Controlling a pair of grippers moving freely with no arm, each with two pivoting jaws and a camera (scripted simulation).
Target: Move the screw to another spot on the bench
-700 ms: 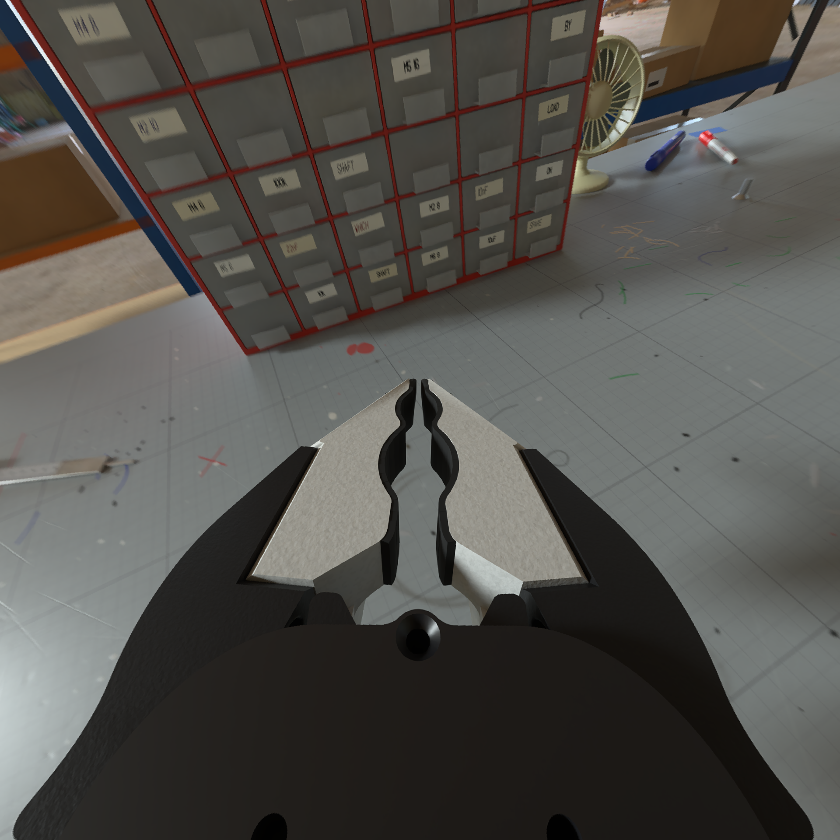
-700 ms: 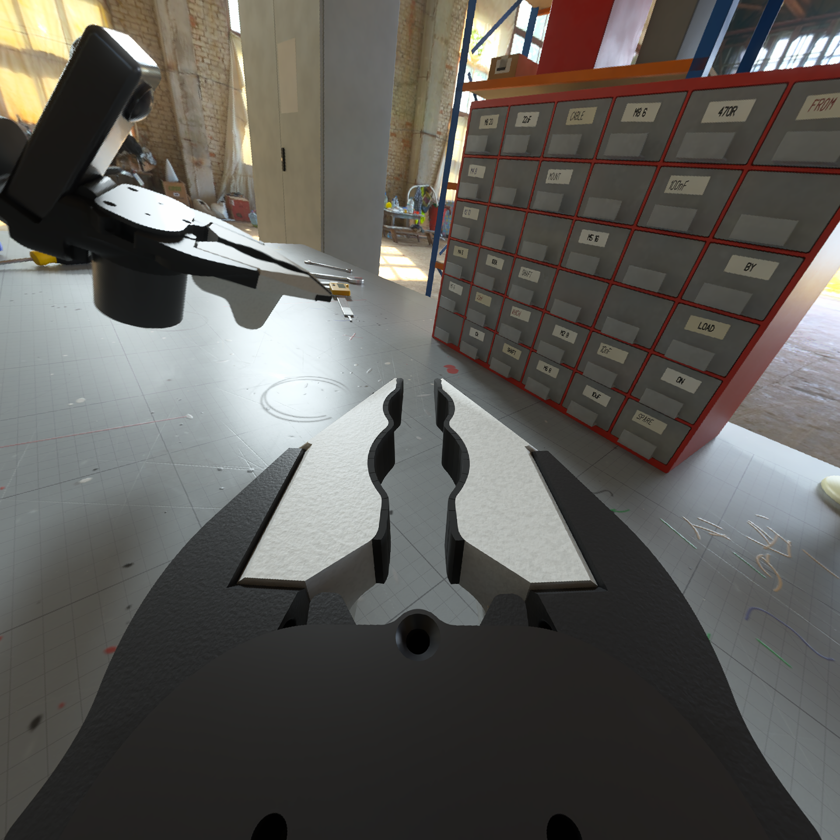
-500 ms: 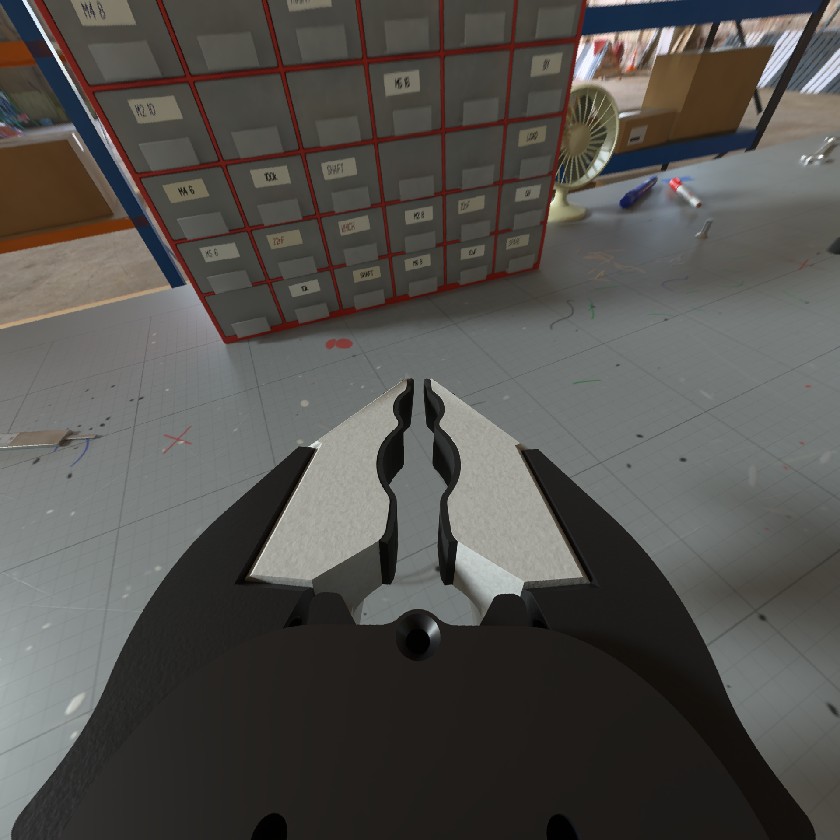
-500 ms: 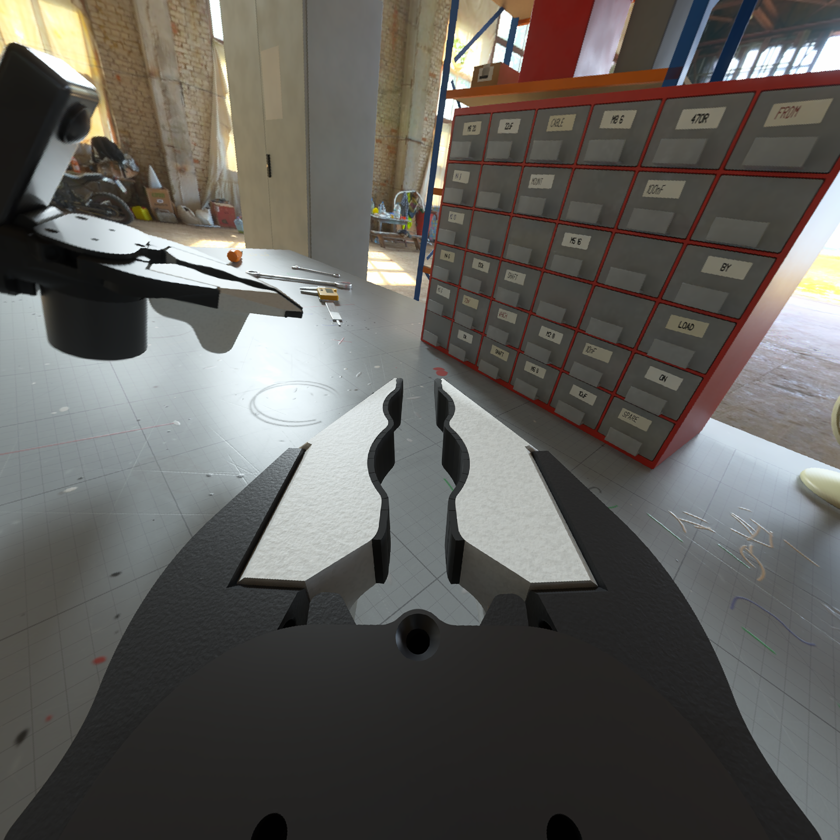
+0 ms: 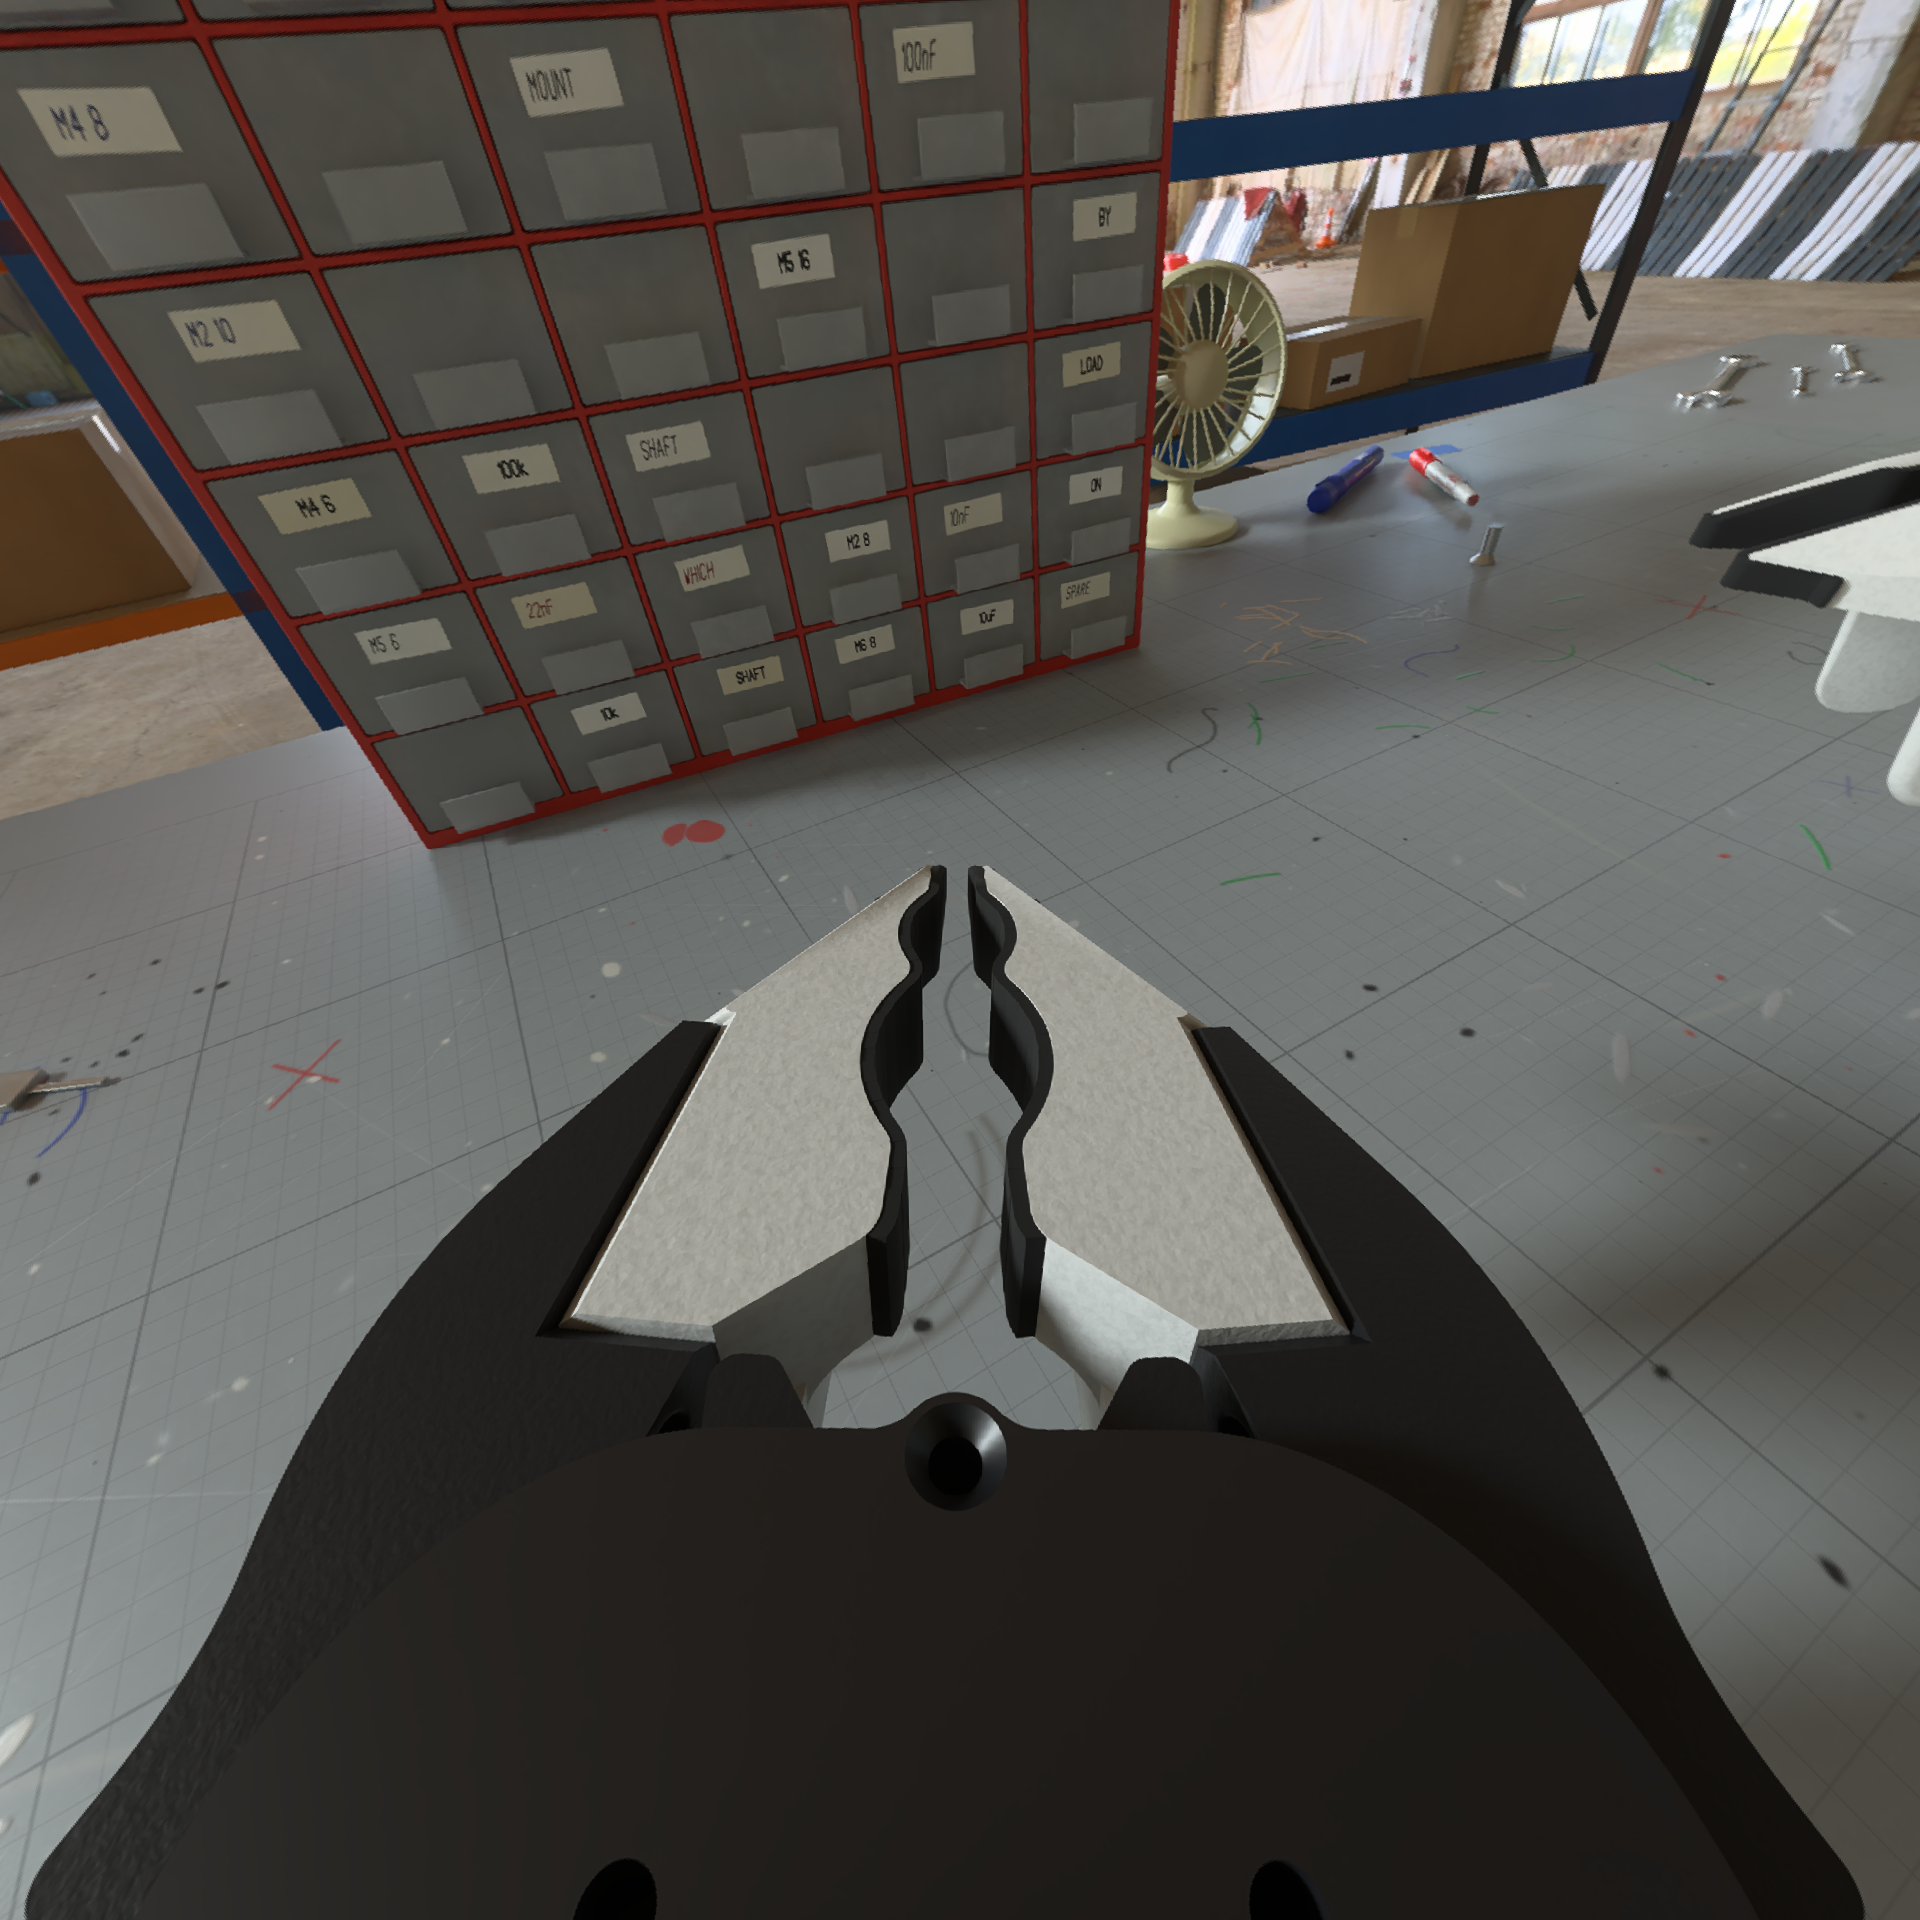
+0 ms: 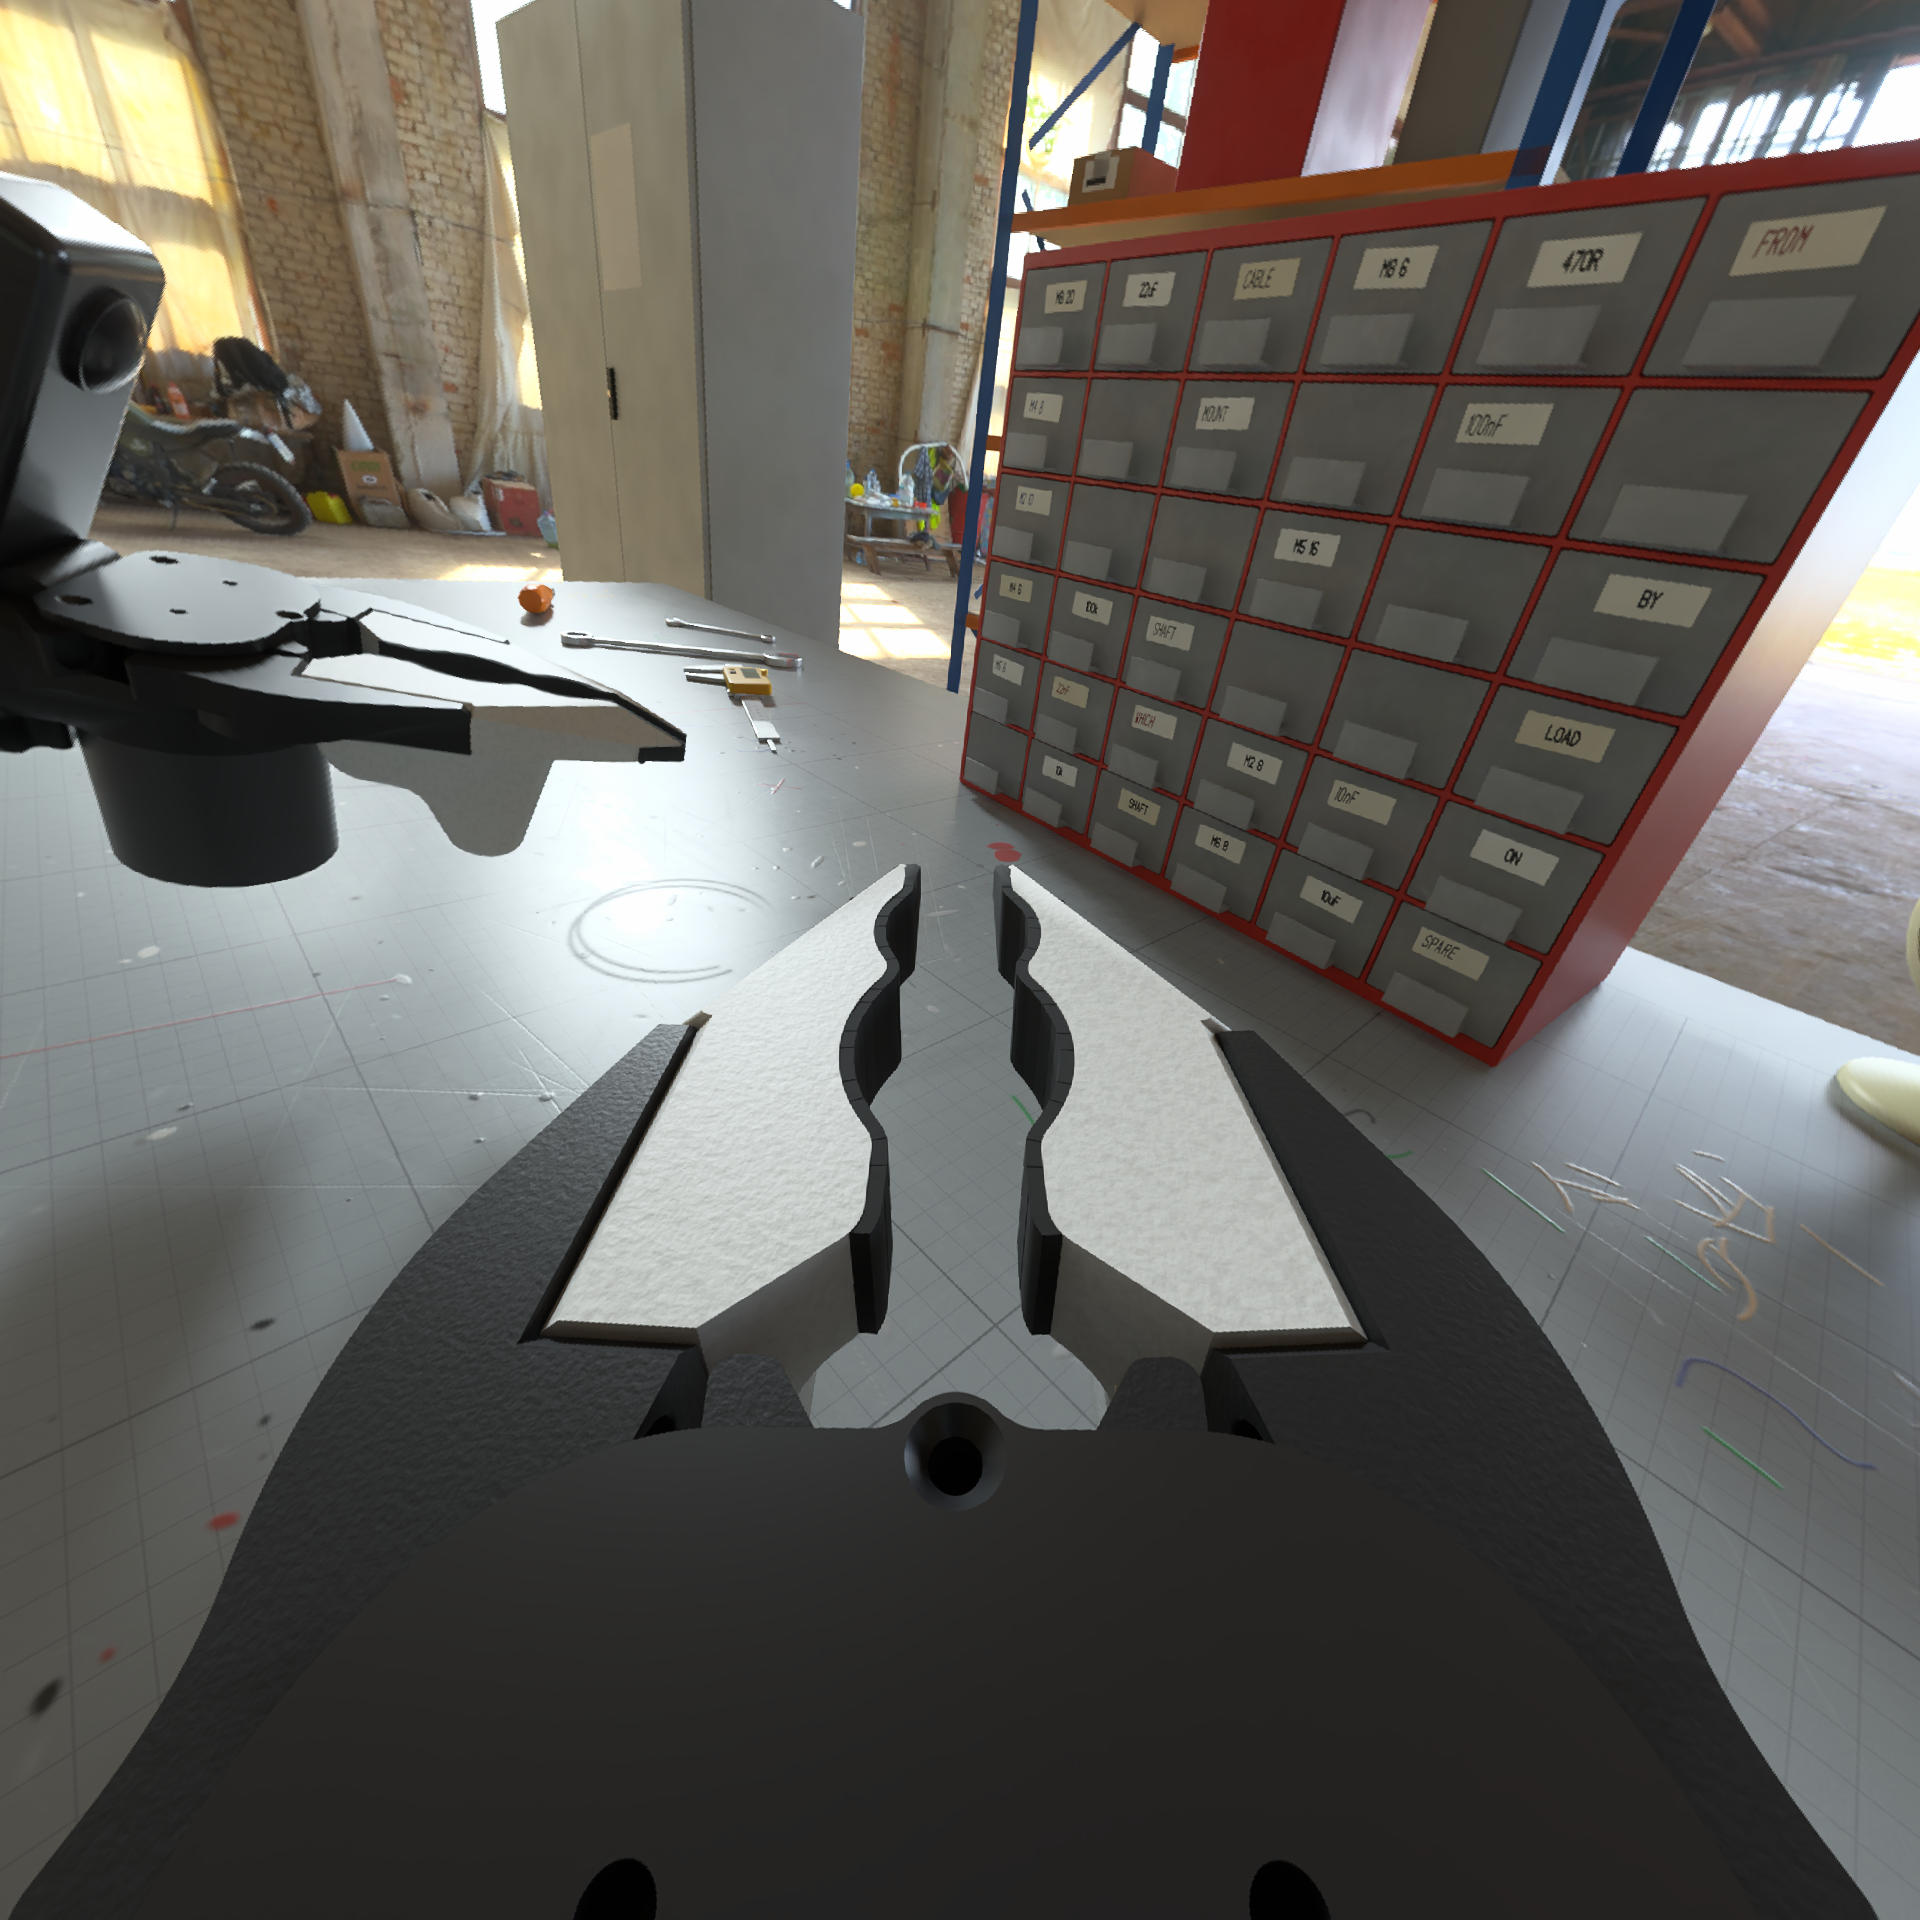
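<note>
The screw (image 5: 1488, 542) is small and silver with a flat head. It stands on the grey bench far ahead and right of my left gripper, near two markers. My left gripper (image 5: 956, 881) hovers above the bench with its jaws almost together and nothing between them. My right gripper (image 6: 956, 881) has a narrow gap between its jaws and is empty; it also shows at the right edge of the left wrist view (image 5: 1808, 551), close to the screw. The left gripper shows at the left of the right wrist view (image 6: 582, 727). The right wrist view does not show the screw.
A red-framed drawer cabinet (image 5: 623, 416) stands ahead on the bench, with a cream fan (image 5: 1210, 395) beside it. A blue marker (image 5: 1343, 480) and a red marker (image 5: 1444, 480) lie past the screw. Wrenches (image 6: 665, 644) and a yellow tool (image 6: 746, 681) lie farther off.
My left wrist view has swung right, so the screw sits more toward the centre and the right gripper has come into view. In the right wrist view the left gripper has sunk lower.
</note>
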